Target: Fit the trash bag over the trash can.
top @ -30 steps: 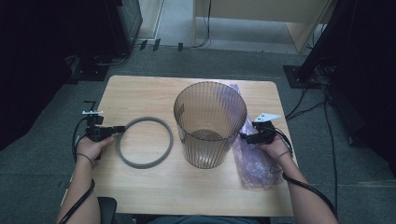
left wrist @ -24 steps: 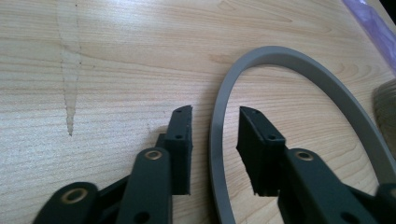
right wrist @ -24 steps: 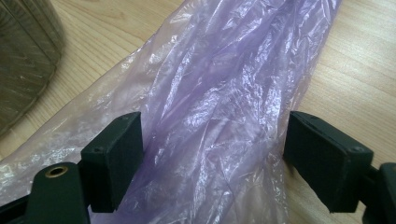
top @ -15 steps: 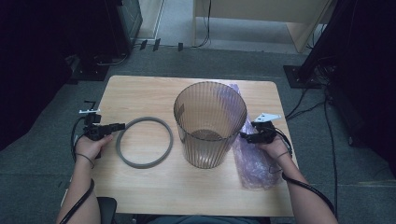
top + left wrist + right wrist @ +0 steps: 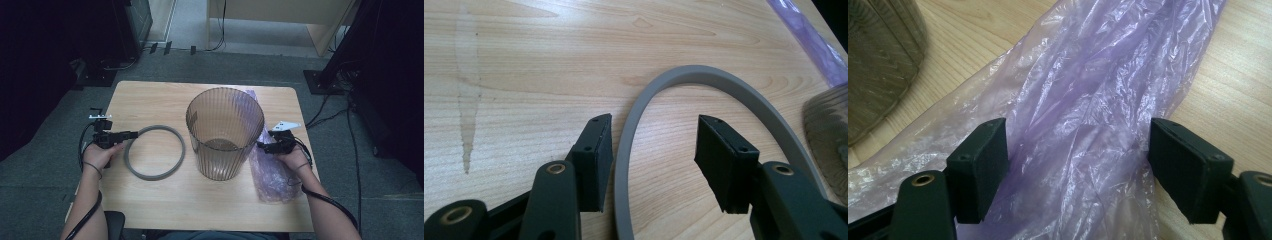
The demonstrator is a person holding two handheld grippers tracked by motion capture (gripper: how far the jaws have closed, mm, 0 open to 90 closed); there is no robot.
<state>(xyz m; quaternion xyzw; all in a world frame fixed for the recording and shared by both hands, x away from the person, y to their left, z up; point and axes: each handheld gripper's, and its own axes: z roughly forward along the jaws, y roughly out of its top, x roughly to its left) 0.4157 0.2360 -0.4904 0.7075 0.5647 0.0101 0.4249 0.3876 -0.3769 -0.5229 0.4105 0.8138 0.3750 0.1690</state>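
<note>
Left claw [image 5: 654, 165] just opening astride grey ring [image 5: 734, 87]; right claw [image 5: 1078, 170] wide over purple bag [image 5: 1088, 90].

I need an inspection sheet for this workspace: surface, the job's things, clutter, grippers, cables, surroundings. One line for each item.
Surface: wooden table, a pale streak in the left gripper view.
Job's things: grey ring flat on the table; ribbed bin upright; purple plastic bag lying beside the bin.
Clutter: nothing seen.
Grippers: left gripper has just been opening, jaws astride the ring's band without pressing it; right gripper open over the bag.
Cables: black cable along the left forearm; more cables on the floor.
Surroundings: grey carpet, dark equipment, wooden furniture behind.
</note>
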